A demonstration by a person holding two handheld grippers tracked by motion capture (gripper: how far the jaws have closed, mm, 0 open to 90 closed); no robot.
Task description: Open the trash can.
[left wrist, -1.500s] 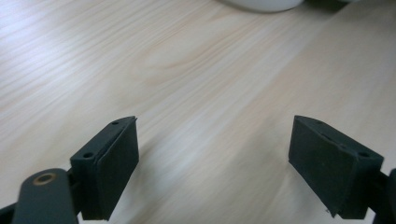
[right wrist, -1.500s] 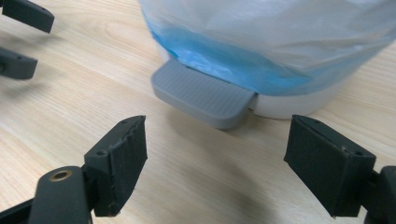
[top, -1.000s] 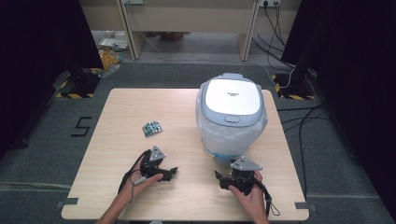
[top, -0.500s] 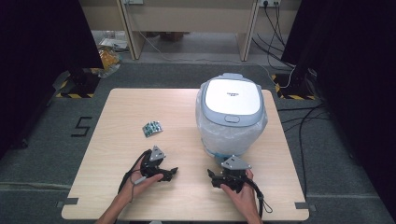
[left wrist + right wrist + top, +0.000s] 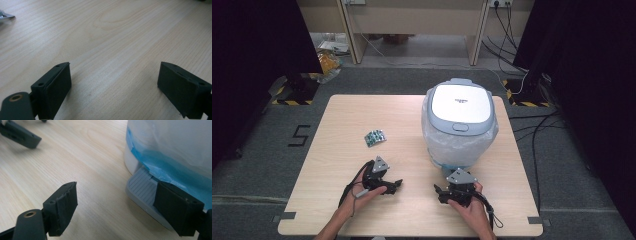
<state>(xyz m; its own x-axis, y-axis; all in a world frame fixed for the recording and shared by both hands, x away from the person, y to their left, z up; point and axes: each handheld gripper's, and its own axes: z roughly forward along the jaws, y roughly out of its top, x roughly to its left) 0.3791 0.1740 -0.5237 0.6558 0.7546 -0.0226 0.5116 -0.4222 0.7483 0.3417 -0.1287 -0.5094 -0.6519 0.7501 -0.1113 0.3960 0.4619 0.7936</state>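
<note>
Both tools gape wide (empty): left tool (image 5: 397, 185), right tool (image 5: 438, 191)

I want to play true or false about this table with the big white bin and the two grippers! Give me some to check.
1. The bin has its lid shut. True.
2. The left gripper is squeezing something. False: its jaws stand wide apart over bare table.
3. A small green packet lies on the table, apart from the bin. True.
4. The packet sits inside the bin. False: it lies on the table, left of the bin.
5. The bin's grey pedal is near the right gripper. True.
6. The right gripper is shut tight. False: it is open.
</note>
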